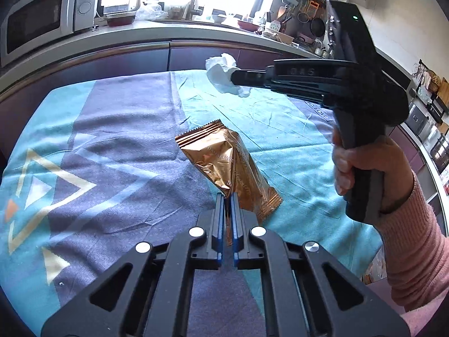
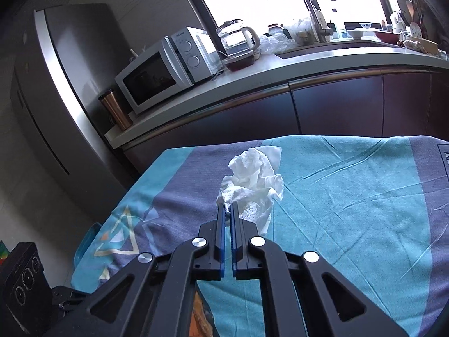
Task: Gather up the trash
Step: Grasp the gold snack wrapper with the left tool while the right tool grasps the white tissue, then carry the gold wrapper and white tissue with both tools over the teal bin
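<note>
Copper foil wrapper [image 1: 228,168] pinched in my closed left gripper [image 1: 228,196], crumpled white tissue [image 2: 252,181] clamped in my closed right gripper [image 2: 228,206], both just above the tablecloth [image 1: 112,154]; no bin in view, drop-off remains.

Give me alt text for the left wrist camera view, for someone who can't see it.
The left tongs are shut on a crumpled copper foil wrapper over a blue patterned tablecloth. To the right, a hand in a pink sleeve holds the right tongs, shut on a crumpled white tissue. A kitchen counter with a microwave runs behind.
</note>
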`<state>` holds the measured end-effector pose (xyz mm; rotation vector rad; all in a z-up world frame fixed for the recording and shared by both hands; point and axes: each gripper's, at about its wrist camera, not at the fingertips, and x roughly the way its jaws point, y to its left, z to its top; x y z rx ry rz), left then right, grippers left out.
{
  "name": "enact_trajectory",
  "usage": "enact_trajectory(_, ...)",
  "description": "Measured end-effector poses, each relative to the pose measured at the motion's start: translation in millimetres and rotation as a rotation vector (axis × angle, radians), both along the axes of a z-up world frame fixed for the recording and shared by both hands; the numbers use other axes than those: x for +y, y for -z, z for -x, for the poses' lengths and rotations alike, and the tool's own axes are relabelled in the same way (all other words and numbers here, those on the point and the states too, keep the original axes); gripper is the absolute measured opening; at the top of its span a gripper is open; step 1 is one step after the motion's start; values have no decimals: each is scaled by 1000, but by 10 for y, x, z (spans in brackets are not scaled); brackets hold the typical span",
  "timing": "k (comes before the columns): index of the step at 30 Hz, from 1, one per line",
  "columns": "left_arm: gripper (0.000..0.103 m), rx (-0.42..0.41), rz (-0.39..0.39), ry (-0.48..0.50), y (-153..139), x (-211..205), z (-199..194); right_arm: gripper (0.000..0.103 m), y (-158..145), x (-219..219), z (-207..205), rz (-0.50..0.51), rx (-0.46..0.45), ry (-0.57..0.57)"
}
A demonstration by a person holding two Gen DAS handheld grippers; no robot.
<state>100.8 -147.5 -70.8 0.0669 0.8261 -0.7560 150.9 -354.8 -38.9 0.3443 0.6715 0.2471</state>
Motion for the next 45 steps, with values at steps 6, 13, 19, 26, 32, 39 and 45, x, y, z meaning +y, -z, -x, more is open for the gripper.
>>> enact_trajectory(6,5,-19,15,-54,-100,300,25,3,-110,144,307,-31,-41,-53)
enact_trajectory(13,5,-42,21,-130,-184,673,87,3,-71,433,582,-38,-65,-107)
enact_trajectory(19,5,-70,18,-183,-239,988,153,3,-35,646,685,-79,-66,-153)
enact_trajectory(26,5,-77,40,-244,-282,1331,235,3,-52,924,744,-77,-70,-208)
enact_trajectory(32,5,-85,57,-292,-316,1570,303,3,-55,1185,802,-74,-78,-258)
enact_trajectory(39,5,-100,64,-345,-357,1820,385,3,-80,1423,817,-76,-88,-300)
enact_trajectory(45,5,-109,71,-384,-387,2007,444,3,-70,1623,791,-80,-86,-341)
